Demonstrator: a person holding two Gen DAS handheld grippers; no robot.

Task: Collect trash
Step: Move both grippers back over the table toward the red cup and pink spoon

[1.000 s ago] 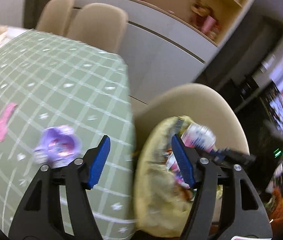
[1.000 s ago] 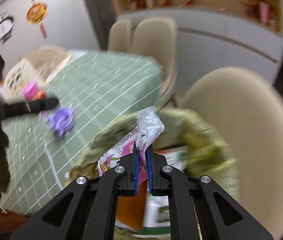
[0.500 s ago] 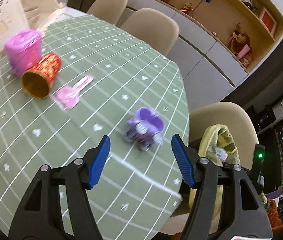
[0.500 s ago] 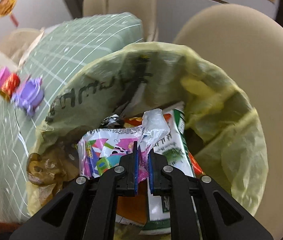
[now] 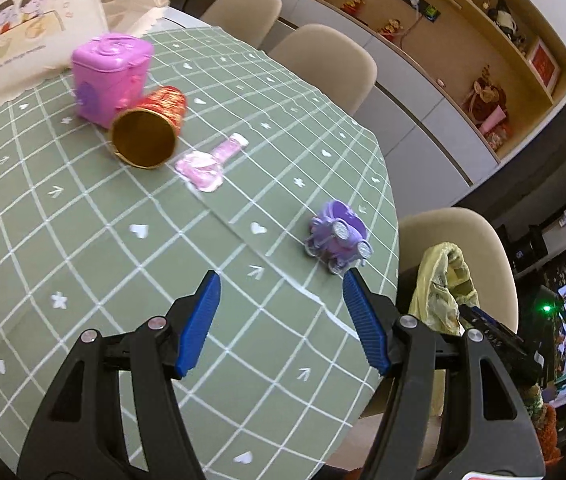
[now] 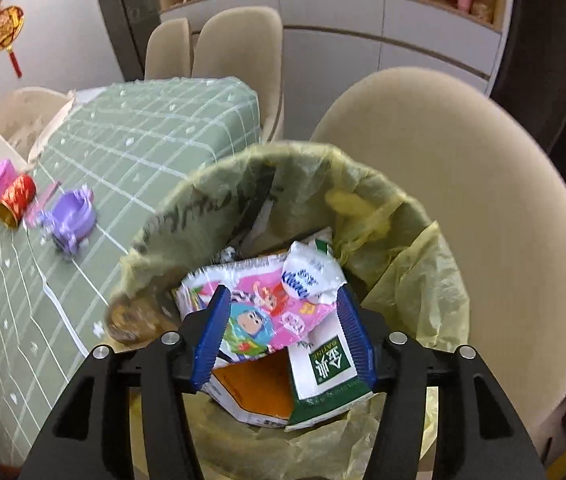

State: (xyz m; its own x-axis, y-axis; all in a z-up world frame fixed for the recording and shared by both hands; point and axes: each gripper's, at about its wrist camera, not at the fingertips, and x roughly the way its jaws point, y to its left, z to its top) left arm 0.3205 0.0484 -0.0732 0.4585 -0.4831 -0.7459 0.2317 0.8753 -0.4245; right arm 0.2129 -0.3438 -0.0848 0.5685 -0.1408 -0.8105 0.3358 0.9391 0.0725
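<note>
right gripper [image 6: 281, 330] hangs released over the trash bag [image 6: 403, 264] — left gripper [image 5: 281, 322], also released, above the table [image 5: 83, 240].

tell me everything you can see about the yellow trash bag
The trash bag is thin, crinkled, translucent yellow plastic with dark lettering on its near-left wall. Its mouth stands open, lining a bin set beside the table edge and in front of a beige chair. Inside lie a pink cartoon wrapper, a white tissue pack and a green-and-white carton. The right gripper hovers open above it.
</note>
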